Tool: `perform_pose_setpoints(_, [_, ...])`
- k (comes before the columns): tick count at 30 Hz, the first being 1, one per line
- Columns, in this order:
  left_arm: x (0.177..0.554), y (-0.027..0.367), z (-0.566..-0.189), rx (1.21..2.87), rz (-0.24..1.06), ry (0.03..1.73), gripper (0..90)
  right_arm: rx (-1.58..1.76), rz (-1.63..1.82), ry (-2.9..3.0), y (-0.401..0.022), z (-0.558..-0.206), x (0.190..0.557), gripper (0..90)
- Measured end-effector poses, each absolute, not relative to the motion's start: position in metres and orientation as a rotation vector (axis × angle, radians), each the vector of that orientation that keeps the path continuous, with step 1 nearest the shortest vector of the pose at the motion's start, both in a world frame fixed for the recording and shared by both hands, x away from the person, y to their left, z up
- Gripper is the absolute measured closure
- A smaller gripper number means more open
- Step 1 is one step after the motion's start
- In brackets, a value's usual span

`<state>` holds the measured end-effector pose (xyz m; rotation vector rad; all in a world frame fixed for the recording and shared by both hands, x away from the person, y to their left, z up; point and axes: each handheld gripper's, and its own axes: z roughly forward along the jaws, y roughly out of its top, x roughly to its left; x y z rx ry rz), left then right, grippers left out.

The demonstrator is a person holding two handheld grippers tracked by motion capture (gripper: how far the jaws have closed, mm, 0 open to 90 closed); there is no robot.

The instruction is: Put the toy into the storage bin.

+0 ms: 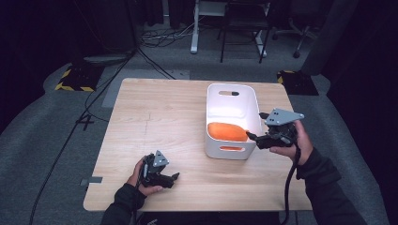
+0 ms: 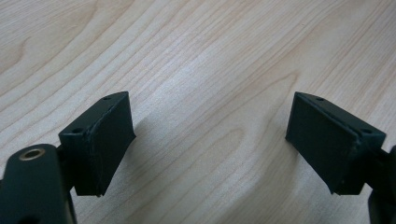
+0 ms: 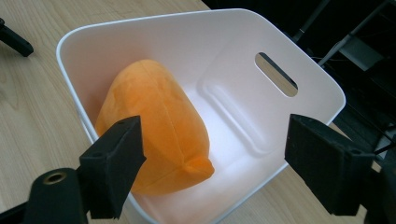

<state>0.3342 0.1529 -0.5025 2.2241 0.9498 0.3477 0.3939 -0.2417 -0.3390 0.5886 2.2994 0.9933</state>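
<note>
While the right gripper (image 1: 257,137) hangs released at the frame's centre-right, beside the white plastic bin (image 3: 322,88), bumping could tip out the soft orange plush (image 3: 156,126).

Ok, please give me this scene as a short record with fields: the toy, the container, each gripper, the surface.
toy: orange plush toy, lying inside the bin at its near end
container: white bin, handle slots in its end walls
right gripper: open, at the bin's right rim, nothing between the pads
left gripper: open, low over bare wood, apart from the bin
surface: wooden table
</note>
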Motion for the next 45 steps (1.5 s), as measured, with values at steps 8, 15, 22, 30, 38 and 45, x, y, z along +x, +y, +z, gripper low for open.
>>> perform_pose_setpoints(8, [0.334,0.153,-0.503,2.224,0.347,0.950,15.2,0.582,1.013,2.294,-0.254,-0.341,0.385,20.2])
perform_pose_setpoints(15, [0.334,0.153,-0.503,2.223,0.347,0.951,15.2,0.573,1.016,2.278,-0.264,-0.344,0.376,20.2])
perform_pose_setpoints(22, [0.334,0.153,-0.503,2.224,0.348,0.951,15.2,0.565,1.034,2.273,-0.275,-0.348,0.368,20.2])
perform_pose_setpoints(30, [0.334,0.153,-0.503,2.223,0.349,0.953,15.2,0.570,1.028,2.283,-0.282,-0.357,0.361,20.5])
perform_pose_setpoints(38, [0.334,0.153,-0.503,2.223,0.349,0.953,15.2,0.562,0.999,2.312,-0.285,-0.370,0.359,20.5])
perform_pose_setpoints(45, [0.334,0.153,-0.503,2.222,0.349,0.954,15.2,0.589,0.972,2.339,-0.289,-0.383,0.358,20.5])
